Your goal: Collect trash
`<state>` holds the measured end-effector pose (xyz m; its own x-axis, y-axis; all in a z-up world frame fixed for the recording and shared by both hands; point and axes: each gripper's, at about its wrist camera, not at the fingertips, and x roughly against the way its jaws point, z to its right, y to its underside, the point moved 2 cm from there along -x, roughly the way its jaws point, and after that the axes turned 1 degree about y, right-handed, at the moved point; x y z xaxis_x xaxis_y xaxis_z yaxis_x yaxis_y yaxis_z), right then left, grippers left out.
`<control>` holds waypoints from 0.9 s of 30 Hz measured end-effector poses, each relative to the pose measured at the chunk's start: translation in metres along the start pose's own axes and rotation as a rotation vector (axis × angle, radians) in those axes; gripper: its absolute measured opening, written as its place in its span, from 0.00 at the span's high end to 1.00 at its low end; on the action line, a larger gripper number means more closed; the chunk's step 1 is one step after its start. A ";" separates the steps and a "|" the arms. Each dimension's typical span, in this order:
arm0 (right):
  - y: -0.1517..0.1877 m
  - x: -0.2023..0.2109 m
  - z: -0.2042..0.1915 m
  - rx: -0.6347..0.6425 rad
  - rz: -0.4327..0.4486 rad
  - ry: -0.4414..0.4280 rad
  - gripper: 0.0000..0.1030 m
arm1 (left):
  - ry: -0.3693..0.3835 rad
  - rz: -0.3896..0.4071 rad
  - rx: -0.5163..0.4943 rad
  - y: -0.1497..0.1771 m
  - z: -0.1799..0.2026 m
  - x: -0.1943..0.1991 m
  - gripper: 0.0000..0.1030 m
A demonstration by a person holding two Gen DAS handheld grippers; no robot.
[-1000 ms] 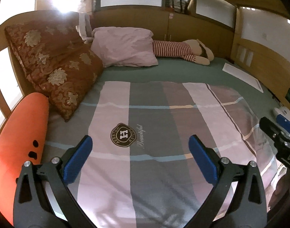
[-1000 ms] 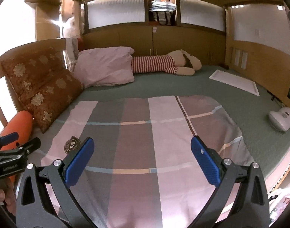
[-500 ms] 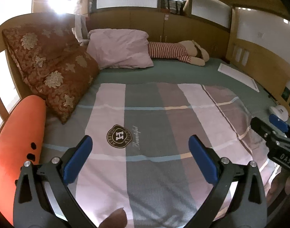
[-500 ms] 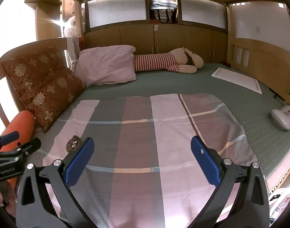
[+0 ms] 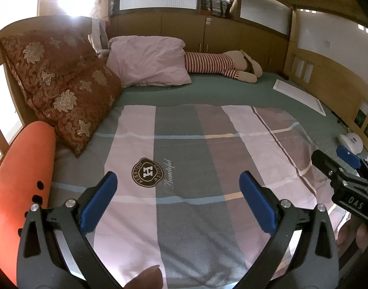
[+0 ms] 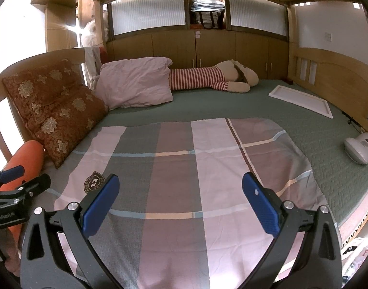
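My left gripper (image 5: pixel 177 185) hovers open over a checked pink-and-grey blanket (image 5: pixel 184 144) spread on a bed, with nothing between its blue pads. My right gripper (image 6: pixel 181 185) is also open and empty above the same blanket (image 6: pixel 196 168). Each gripper shows in the other's view: the right gripper (image 5: pixel 347 180) at the right edge, the left gripper (image 6: pixel 15 192) at the left edge. No loose trash shows on the blanket. A pale plastic bag (image 6: pixel 357 248) lies below the bed's right edge, mostly cut off.
Brown floral cushions (image 5: pixel 63 91), an orange bolster (image 5: pixel 22 180) and a pink pillow (image 5: pixel 147 62) line the left and back. A striped plush toy (image 6: pixel 208 77), a flat white board (image 6: pixel 302 101) and a white handheld device (image 6: pixel 359 149) lie on the green bedspread (image 6: pixel 328 144). Wooden rails surround the bed.
Both views have drawn back and risen slightly, so more of the far cabinets shows. A fingertip has come into the bottom of the left wrist view. Both grippers stay open.
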<state>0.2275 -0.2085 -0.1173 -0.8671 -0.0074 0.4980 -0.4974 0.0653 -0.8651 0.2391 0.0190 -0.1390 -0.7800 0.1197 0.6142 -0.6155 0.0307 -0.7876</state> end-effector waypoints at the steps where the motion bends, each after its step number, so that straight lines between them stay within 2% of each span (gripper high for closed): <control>1: 0.000 0.000 0.000 0.000 0.000 0.000 0.03 | -0.002 0.001 0.000 0.000 0.000 0.000 0.03; 27: 0.000 0.000 -0.002 -0.004 0.000 0.001 0.03 | -0.036 0.011 0.007 0.000 -0.001 0.003 0.03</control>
<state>0.2277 -0.2062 -0.1175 -0.8671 -0.0062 0.4982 -0.4974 0.0689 -0.8648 0.2365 0.0204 -0.1373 -0.7902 0.0838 0.6071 -0.6076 0.0224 -0.7940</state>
